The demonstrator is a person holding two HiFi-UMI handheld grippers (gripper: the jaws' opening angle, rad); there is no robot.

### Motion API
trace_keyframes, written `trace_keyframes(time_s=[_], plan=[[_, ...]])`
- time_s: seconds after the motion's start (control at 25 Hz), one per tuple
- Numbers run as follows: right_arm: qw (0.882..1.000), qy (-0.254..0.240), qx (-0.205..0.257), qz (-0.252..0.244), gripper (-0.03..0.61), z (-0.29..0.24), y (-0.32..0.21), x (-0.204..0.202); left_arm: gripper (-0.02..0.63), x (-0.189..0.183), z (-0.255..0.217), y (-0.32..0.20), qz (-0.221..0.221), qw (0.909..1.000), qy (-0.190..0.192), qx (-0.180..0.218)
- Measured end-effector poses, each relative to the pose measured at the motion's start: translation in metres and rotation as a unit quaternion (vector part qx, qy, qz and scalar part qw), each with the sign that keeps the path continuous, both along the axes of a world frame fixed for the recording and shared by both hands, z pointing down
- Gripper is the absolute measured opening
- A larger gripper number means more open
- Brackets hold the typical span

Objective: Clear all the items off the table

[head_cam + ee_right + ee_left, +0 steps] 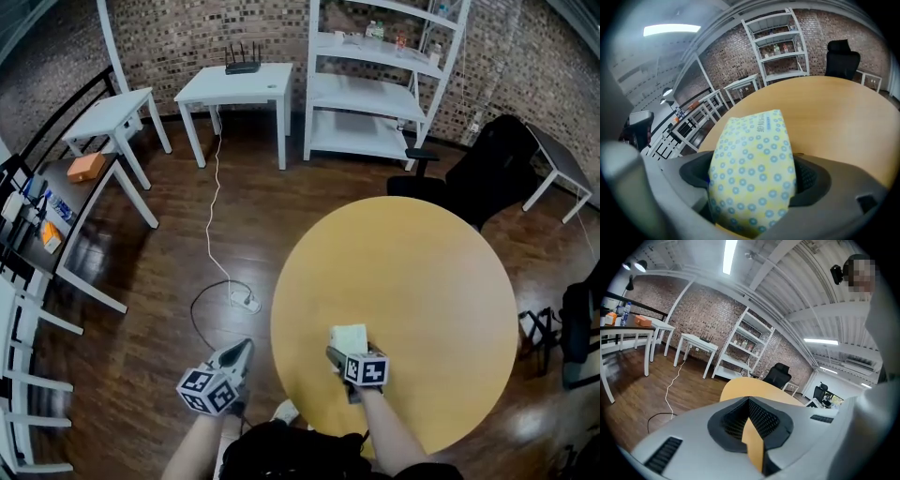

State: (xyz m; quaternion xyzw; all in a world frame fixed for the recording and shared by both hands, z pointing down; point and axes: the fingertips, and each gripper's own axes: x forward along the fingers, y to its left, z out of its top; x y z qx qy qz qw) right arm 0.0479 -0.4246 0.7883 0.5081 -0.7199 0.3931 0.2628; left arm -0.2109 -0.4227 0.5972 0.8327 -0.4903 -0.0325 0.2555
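Round yellow tabletop (422,281) bears only a dotted pack (752,173), likely light, soft and squashy, gripped across its middle by the wide-spread right claw (349,352), while the left claw (242,352) hangs closed, empty, off the edge.

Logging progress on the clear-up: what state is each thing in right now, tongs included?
left tongs: shut, empty, beside the round table, over the floor.
right tongs: shut on the yellow dotted packet.
yellow dotted packet: gripped, over the round table.
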Motion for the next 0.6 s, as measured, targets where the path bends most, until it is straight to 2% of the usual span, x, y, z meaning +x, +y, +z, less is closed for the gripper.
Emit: trace_keyframes(time_s=[0.24,0.36,0.6], plan=[[1.0,0.008,-0.004,0.006,0.503,-0.001,-0.002,0.005,-0.009,0.015,-0.013,-0.008,0.012,0.9999,-0.001,0.006],[0.999,0.034,0.028,-0.008,0.575,-0.009,-0.005,0.008,-0.009,0.016,-0.025,-0.005,0.013,0.9998,-0.001,0.017],[0.995,0.024,0.099,0.005,0.575,-0.053,-0.016,0.006,-0.009,0.006,-0.049,-0.009,0.008,0.9987,0.009,0.05]])
